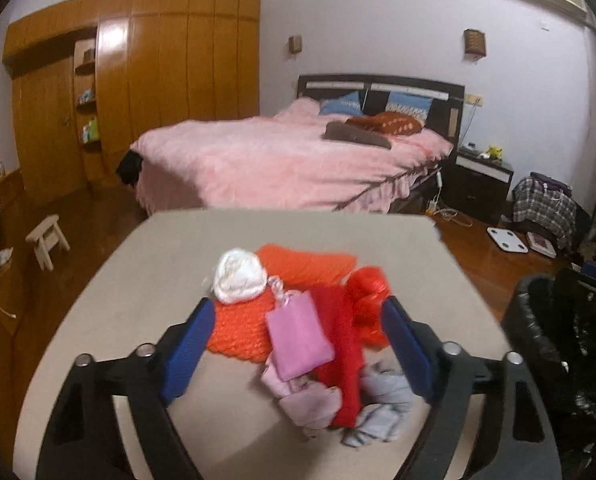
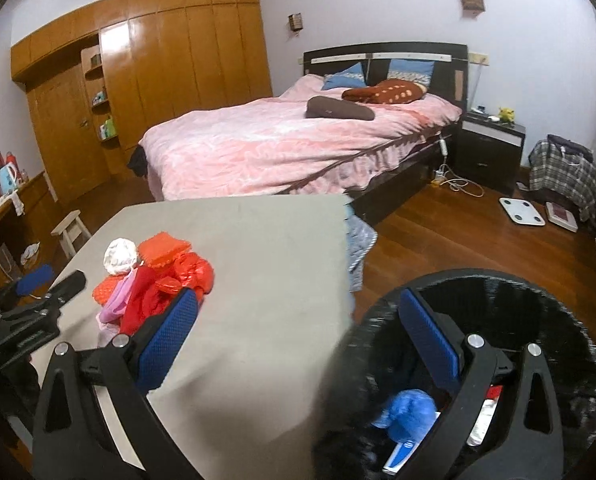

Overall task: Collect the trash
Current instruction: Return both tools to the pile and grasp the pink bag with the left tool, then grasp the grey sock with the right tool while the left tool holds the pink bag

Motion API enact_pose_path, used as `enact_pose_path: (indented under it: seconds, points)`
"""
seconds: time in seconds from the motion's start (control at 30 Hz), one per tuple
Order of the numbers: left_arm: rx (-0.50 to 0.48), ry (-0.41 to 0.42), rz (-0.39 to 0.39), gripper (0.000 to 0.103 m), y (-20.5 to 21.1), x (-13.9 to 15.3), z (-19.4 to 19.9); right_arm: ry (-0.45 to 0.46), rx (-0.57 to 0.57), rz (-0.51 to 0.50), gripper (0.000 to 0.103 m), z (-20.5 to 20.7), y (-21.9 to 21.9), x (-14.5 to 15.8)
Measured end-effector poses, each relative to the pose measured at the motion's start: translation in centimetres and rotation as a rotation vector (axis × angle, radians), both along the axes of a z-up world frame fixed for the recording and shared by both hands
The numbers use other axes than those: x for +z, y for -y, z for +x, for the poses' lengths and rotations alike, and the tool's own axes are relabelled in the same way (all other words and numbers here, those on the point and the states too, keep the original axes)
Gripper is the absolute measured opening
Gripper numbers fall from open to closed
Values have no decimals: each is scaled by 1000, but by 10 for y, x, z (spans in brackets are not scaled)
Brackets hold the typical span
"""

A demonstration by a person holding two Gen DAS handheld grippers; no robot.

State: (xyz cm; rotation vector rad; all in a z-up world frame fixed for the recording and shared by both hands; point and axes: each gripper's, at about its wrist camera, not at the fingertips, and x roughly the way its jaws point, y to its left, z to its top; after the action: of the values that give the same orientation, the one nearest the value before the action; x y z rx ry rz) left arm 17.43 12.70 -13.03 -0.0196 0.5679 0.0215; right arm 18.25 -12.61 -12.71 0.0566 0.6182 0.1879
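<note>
A heap of trash lies on the beige table (image 1: 138,280): a white crumpled bag (image 1: 240,276), orange bubble wrap (image 1: 306,264), a pink pouch (image 1: 298,334), a red plastic bag (image 1: 368,296) and grey-lilac tissues (image 1: 382,404). My left gripper (image 1: 298,344) is open with its blue pads either side of the heap. The heap also shows in the right wrist view (image 2: 154,284). My right gripper (image 2: 298,344) is open and empty over the rim of the black-lined trash bin (image 2: 558,312), which holds a blue bag (image 2: 408,412) and other wrappers.
The bin also shows at the right of the left wrist view (image 1: 538,340), beside the table. A pink bed (image 2: 278,144) stands behind the table, a small wooden stool (image 2: 70,232) to the left. A white scale (image 2: 522,210) and cables lie on the wood floor.
</note>
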Motion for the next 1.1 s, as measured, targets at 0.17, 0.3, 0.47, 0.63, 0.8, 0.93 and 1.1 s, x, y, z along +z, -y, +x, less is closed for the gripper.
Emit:
enact_pose_path:
  seconds: [0.17, 0.3, 0.47, 0.63, 0.8, 0.93, 1.1]
  points:
    - [-2, -59, -10, 68, -4, -26, 16, -11, 34, -14, 98, 13, -20, -10]
    - [3, -93, -13, 64, -5, -41, 27, -23, 53, -14, 98, 19, -27, -16]
    - [-2, -123, -20, 53, -4, -52, 36, -36, 72, -23, 98, 22, -34, -24]
    - [-24, -158, -48, 28, -6, -57, 41, -50, 78, -20, 98, 24, -38, -29]
    - [-35, -122, -64, 21, -8, -48, 33, -53, 86, -20, 98, 23, -40, -31]
    - [-42, -83, -76, 21, -11, -33, 22, -51, 93, -13, 98, 23, -44, -31]
    - [-36, -55, -69, 21, -20, -20, 5, -52, 104, -6, 98, 21, -55, -33]
